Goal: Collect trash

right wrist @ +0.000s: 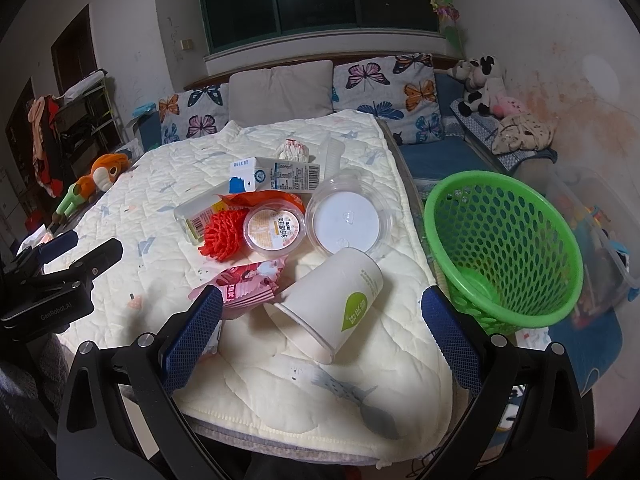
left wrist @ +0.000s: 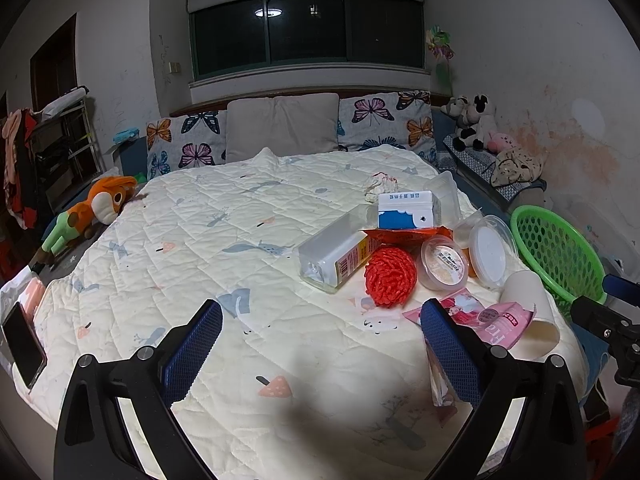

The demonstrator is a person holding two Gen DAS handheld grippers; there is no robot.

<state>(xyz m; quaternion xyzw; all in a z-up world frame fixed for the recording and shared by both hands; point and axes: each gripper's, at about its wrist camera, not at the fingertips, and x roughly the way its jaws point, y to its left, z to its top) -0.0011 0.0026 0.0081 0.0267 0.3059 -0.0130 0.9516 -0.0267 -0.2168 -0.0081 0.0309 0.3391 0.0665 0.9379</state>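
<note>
Left tongs [left wrist: 322, 344]: fingers spread wide, nothing between them, above bare quilt [left wrist: 200, 240]; a pink wrapper [left wrist: 492, 320] lies just past the right finger at 3 o'clock.
Right tongs [right wrist: 322, 322]: fingers wide apart, holding nothing; a paper cup [right wrist: 332, 300] lies on its side in the gap, mouth toward 7 o'clock, touching neither finger as far as I can tell.
Basket [right wrist: 504, 248]: green, perforated, off the bed's right edge at 2 o'clock from the right tongs, tipped toward the camera; seems to hold nothing.
Trash heap: on the quilt's right half, at 12 o'clock from the right tongs.
Pink wrapper: at 10 o'clock of the cup, touching the right tongs' left finger [right wrist: 192, 336].
Red mesh [right wrist: 222, 236]: bunched, at 11 o'clock of the wrapper, beside a small sealed tub [right wrist: 274, 230].
Clear lid [right wrist: 348, 220]: round, at 3 o'clock of the tub, just behind the cup.
Clear box [right wrist: 198, 214]: lying flat, at 10 o'clock of the mesh.
Orange wrapper [right wrist: 264, 198]: behind the tub.
Milk carton [right wrist: 272, 176]: blue and white, on its side, behind the orange wrapper.
Clear cup [right wrist: 332, 154]: at 2 o'clock of the carton.
Crumpled tissue [right wrist: 294, 150]: farthest back.
Phone [left wrist: 24, 344]: on the bed's left edge at 9 o'clock of the left tongs.
Plush toy [left wrist: 92, 212]: orange, at the far left edge.
</note>
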